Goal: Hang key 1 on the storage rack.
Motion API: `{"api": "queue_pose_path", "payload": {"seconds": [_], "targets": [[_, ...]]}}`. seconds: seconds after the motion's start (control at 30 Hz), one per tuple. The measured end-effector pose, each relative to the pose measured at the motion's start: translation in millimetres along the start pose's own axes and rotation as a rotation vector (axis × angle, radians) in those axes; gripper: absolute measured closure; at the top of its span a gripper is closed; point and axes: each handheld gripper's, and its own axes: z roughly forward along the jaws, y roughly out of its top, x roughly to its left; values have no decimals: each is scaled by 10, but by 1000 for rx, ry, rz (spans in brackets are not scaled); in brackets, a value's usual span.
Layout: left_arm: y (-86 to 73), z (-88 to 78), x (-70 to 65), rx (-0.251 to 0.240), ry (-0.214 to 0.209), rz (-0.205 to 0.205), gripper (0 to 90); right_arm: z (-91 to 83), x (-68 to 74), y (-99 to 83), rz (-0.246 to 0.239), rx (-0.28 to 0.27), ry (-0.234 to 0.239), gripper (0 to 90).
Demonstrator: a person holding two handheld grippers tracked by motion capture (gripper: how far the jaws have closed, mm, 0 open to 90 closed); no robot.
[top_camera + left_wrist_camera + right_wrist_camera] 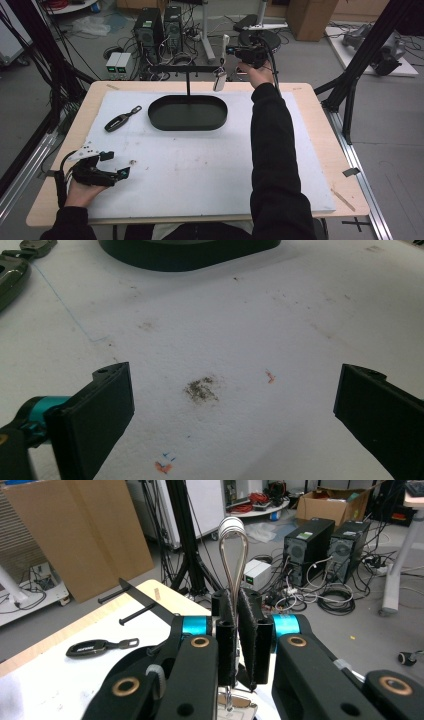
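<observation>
Key ring [233,555]: clamped in the right hand-held gripper [235,625], raised over the tabletop's [310,115] far edge.
Left hand-held gripper [230,405]: held open, near left corner.

Grey floor [310,55], computer towers [159,27], cables [30,55]

Even, soft overhead light keeps the white bench [200,165] bright with faint shadows — the room behind stays dimmer — and the near black claws look slightly soft, with mild grain throughout.
</observation>
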Motion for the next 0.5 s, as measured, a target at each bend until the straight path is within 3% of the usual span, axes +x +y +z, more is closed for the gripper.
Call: {"api": "queue_pose_path", "payload": {"seconds": [0.2,0.3,0.4,0.5], "targets": [[1,1,1,-1,-2,-1,32,33,-73,-75,22,43,0,853],[1,2,0,-2,-3,-1,32,54,-112,-173,71,113,-17,789],[3,11,5,0,-7,1,32,41,-140,-279,146,161,-47,610],[6,9,-3,-1,-9,5,32,-4,-135,-364,166,181,-44,384]]}}
